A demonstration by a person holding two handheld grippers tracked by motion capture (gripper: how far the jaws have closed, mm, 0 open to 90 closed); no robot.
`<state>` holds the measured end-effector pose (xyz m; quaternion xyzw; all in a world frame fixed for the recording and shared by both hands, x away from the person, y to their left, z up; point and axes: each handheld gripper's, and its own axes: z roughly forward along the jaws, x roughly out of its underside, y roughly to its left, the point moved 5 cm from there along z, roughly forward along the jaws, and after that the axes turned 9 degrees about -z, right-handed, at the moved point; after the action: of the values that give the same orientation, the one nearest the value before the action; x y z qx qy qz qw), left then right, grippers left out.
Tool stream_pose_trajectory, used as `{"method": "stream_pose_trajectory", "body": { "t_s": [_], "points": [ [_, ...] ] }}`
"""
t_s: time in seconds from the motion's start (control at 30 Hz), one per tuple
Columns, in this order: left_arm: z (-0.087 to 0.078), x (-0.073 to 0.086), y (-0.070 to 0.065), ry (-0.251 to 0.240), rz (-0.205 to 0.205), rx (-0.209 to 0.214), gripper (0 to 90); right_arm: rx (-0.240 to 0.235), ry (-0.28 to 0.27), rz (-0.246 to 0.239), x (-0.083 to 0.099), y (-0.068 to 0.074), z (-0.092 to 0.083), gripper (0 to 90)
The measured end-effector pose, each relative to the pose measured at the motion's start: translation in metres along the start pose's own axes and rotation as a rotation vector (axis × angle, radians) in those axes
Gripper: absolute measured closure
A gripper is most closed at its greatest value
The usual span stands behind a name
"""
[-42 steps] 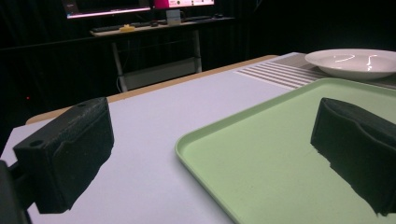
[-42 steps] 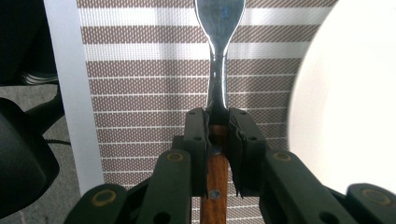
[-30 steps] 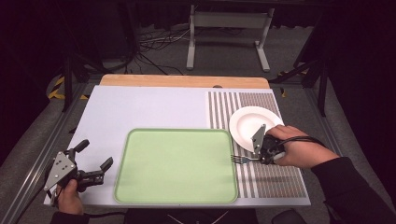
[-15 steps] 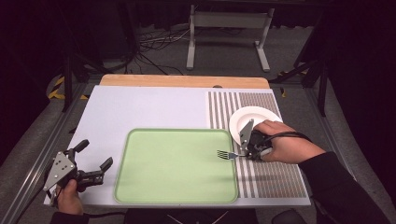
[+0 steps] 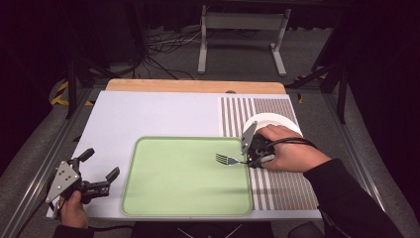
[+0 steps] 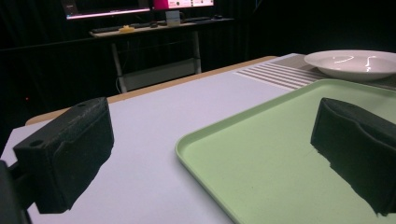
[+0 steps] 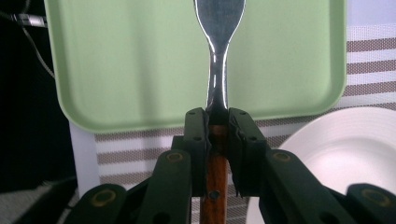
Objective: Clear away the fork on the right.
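A metal fork [image 5: 227,159] with a wooden handle [image 7: 215,179] is held level over the right part of the green tray [image 5: 163,198], tines pointing left. My right gripper [image 5: 249,159] is shut on the fork's neck [image 7: 217,88], just above the tray's right rim. A white plate [image 5: 267,120] sits on the striped mat behind that hand. My left gripper [image 5: 101,168] rests at the table's front left corner, its jaws wide apart with nothing between them; one pad [image 6: 70,149] is over the white table, the other [image 6: 359,149] over the tray's corner.
The striped mat [image 5: 282,193] covers the table's right side. The white tabletop [image 5: 148,114] lies behind and left of the tray. A wooden board edge [image 5: 193,85] runs along the back. Dark floor, cables and a metal stand [image 5: 242,34] lie beyond.
My right gripper has carried the fork leftward from the striped mat to above the tray's right part. The left gripper has stayed put.
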<state>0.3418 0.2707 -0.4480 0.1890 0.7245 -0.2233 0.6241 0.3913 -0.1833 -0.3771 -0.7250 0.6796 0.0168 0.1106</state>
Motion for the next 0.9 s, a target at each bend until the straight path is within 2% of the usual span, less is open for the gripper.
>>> {"method": "stream_pose_trajectory", "body": {
  "t_s": [0.2,0.23,0.27,0.47,0.6,0.63,0.73,0.8,0.9],
  "points": [
    [0.0,0.0,0.0,-0.001,-0.001,0.002,0.1,-0.019,-0.058,0.125,-0.013,-0.002,0.002,78.3],
    [0.0,0.0,0.0,-0.001,-0.001,0.002,0.1,-0.019,-0.058,0.125,-0.013,-0.002,0.002,78.3],
    [0.0,0.0,0.0,0.0,-0.001,0.002,0.1,-0.027,-0.063,0.176,-0.017,-0.001,0.004,78.3],
    [0.0,0.0,0.0,-0.001,-0.001,0.002,0.1,-0.02,-0.061,0.27,-0.025,0.001,0.009,78.3],
    [0.0,0.0,0.0,-0.002,-0.001,0.001,0.1,-0.028,-0.058,0.38,-0.029,0.003,0.011,78.3],
    [0.0,0.0,0.0,-0.002,-0.001,0.001,0.1,-0.028,-0.058,0.38,-0.029,0.003,0.011,78.3],
    [0.0,0.0,0.0,-0.002,-0.001,0.001,0.1,-0.061,-0.059,0.526,-0.032,0.006,0.012,78.2],
    [0.0,0.0,0.001,-0.002,-0.001,0.0,0.1,-0.072,-0.067,0.564,-0.034,0.006,0.013,78.3],
    [0.0,0.0,0.001,-0.002,-0.001,0.0,0.1,-0.051,-0.058,0.6,-0.037,0.006,0.013,78.3]
  ]
}}
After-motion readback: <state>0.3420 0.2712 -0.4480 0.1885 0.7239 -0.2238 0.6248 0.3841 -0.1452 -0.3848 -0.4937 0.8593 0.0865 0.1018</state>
